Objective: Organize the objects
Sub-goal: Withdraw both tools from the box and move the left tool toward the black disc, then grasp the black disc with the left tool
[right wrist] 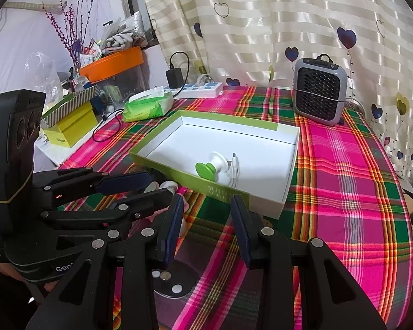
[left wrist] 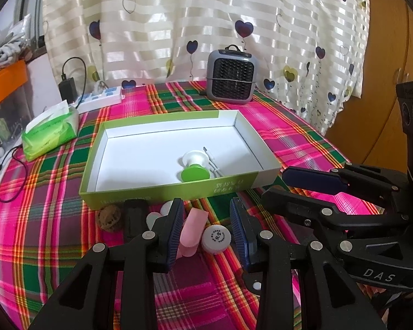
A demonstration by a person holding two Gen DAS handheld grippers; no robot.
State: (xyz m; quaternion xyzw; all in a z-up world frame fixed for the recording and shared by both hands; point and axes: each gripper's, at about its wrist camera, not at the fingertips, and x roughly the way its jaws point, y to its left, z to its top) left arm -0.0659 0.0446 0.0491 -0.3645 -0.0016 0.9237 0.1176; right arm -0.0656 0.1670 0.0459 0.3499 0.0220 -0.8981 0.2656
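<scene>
Both tongs are spread apart, gripping nothing. Left tongs (left wrist: pixel 206 228) hang low over the pink eraser (left wrist: pixel 192 231) and white cap (left wrist: pixel 216 238), just short of the box (left wrist: pixel 235 185) wall at twelve o'clock. Right tongs (right wrist: pixel 206 228) hover over bare desk (right wrist: pixel 352 220), the box corner ahead.

Plaid-clothed table (left wrist: pixel 55 247); heart-print striped curtain (left wrist: pixel 206 13) behind; wooden cabinet (left wrist: pixel 385 68) right
</scene>
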